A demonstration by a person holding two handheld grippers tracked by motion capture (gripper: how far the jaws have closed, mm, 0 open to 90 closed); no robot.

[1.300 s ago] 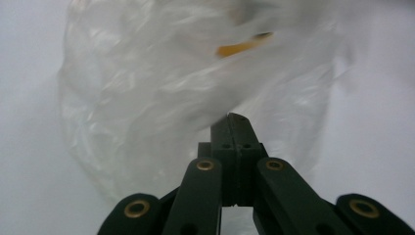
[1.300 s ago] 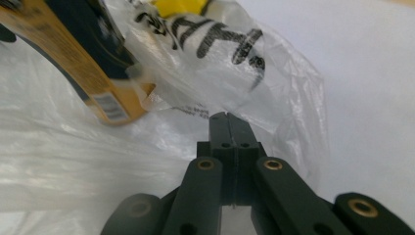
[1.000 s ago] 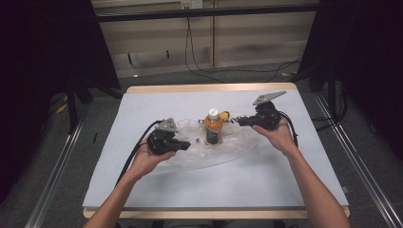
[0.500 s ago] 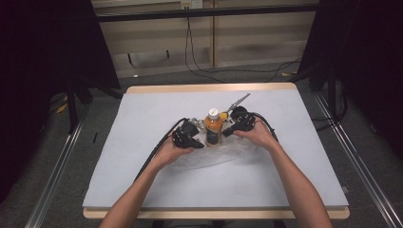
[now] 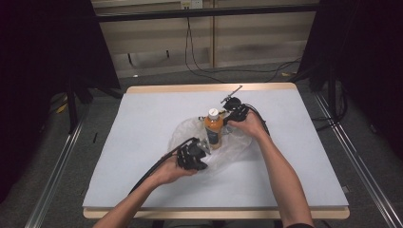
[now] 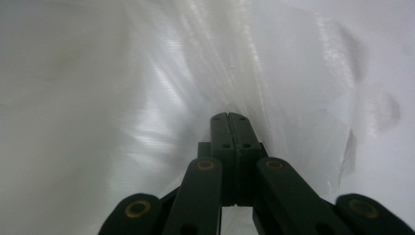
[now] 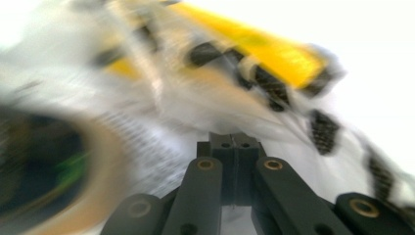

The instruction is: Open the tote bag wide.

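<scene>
High view: both grippers, left gripper [image 5: 202, 151] and right gripper [image 5: 230, 118], apparently pinch plastic bag [image 5: 234, 148] around bottle [image 5: 213, 128]

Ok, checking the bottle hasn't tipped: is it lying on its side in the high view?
No, the orange bottle stands upright with its white cap on top, amid the clear plastic bag.

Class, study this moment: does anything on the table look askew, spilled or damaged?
Nothing stands out. The orange bottle stands upright, cap on, on the crumpled clear plastic bag. The left gripper is shut on the bag's film; the right gripper is shut too, but the blur hides on what.
</scene>
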